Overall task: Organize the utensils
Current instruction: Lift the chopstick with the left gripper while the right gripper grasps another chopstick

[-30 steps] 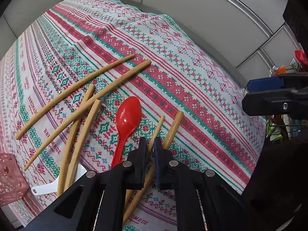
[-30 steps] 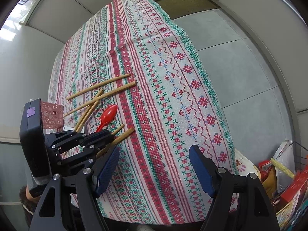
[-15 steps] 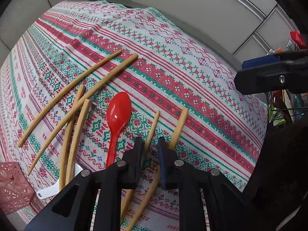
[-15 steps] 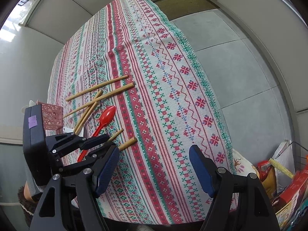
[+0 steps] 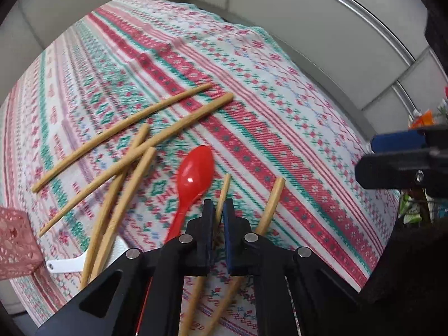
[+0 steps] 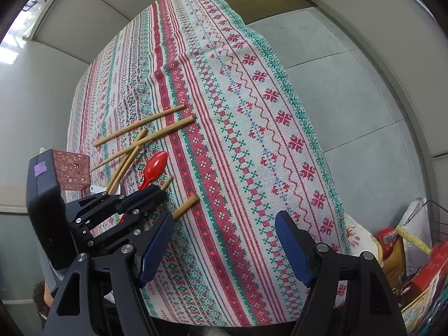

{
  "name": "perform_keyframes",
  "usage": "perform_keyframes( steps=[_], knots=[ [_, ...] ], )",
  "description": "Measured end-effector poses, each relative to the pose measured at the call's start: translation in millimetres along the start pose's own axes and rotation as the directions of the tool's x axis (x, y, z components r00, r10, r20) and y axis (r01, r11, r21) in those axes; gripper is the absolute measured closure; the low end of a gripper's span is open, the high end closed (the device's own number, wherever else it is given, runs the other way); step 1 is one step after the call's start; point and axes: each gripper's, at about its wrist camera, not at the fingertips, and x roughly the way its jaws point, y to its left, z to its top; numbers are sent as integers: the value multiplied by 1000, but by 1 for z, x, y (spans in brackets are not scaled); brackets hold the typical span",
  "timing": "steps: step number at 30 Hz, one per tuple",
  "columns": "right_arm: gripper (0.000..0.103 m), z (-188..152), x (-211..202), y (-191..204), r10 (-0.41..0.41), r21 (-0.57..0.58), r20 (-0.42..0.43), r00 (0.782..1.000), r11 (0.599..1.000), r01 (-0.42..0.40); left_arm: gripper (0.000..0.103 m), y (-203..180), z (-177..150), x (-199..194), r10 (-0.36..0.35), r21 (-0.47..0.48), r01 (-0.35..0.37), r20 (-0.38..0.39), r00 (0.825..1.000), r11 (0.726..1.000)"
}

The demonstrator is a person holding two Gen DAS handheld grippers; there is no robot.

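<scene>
Several bamboo chopsticks [image 5: 131, 145] lie scattered on the patterned tablecloth [image 5: 252, 106], with a red plastic spoon [image 5: 196, 168] among them. My left gripper [image 5: 219, 210] points down at the cloth. Its jaws are closing on a thin chopstick [image 5: 225, 187], which runs up between the pads. A thicker chopstick [image 5: 273, 198] lies just right of that gripper. In the right wrist view the left gripper [image 6: 155, 193] sits over the spoon [image 6: 155, 165] and the chopstick [image 6: 186, 205]. My right gripper [image 6: 224, 246] hangs open above bare cloth, holding nothing.
A pink perforated basket [image 5: 14, 240] stands at the table's left edge, with a white spoon [image 5: 70, 263] beside it under two chopsticks. The table's edge drops to a grey tiled floor [image 6: 350, 98]. Bags and boxes [image 6: 414, 257] sit on the floor at right.
The left jaws opened a little, then closed again around the thin chopstick, and the left gripper tilted slightly. The right gripper has stayed still and open.
</scene>
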Motion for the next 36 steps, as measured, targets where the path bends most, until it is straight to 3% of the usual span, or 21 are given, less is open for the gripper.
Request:
perform_keyframes(
  steps=[11,15,19,26,33,36],
  knots=[
    [27,-1,29,22,88,52,-72,994,995,-84,99,30,-23,-64,28,-98,-16,125,992,995],
    [36,-3,48,29,117,93,-116,986,990,-107,99,44,-43,-86,30,-134,-9,156,987,991],
    [49,-2,60,37,81,87,-119,990,994,-71,99,55,-58,-101,38,-176,-5,183,982,984],
    [57,-4,67,65,-59,6,-66,996,998,60,99,85,-91,-124,67,-264,-6,220,973,964],
    [86,-6,71,78,-171,54,10,985,984,170,99,99,-117,-136,105,-299,-33,229,968,954],
    [90,-2,72,73,-167,80,31,985,983,164,99,105,-125,-142,115,-323,-33,237,965,946]
  ],
)
